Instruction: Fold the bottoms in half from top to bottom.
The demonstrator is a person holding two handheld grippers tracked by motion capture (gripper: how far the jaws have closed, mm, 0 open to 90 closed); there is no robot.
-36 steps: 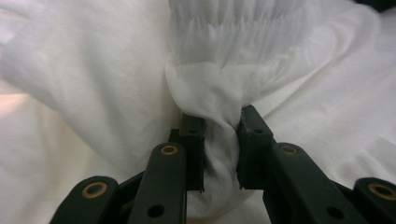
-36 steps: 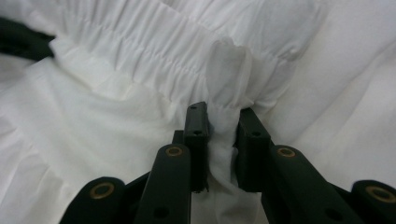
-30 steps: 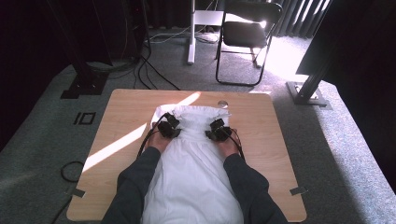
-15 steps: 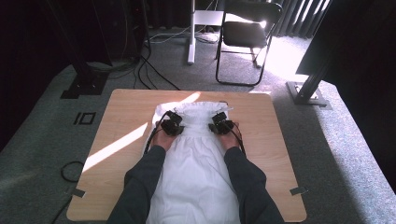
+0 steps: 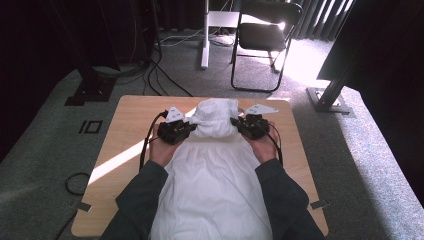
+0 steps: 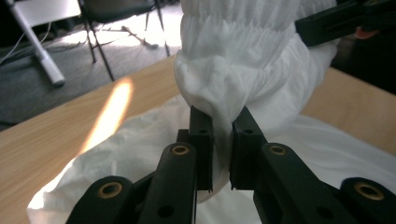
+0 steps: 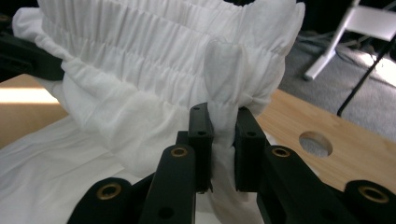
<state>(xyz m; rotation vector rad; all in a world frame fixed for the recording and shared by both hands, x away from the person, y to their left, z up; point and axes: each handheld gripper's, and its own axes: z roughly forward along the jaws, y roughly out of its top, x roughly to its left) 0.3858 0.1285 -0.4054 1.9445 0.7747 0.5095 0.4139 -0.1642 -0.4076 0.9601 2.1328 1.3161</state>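
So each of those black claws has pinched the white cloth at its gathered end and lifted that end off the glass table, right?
Not quite: the table is wooden, not glass, as the high view shows. The rest holds: the left gripper and the right gripper each pinch the white cloth at its gathered end, which is raised off the table.

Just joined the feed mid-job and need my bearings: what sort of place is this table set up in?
Probably a recording studio or lab space, not a home: grey carpet strung with loose cables, dark curtains around the wooden table, and a folding chair behind it.
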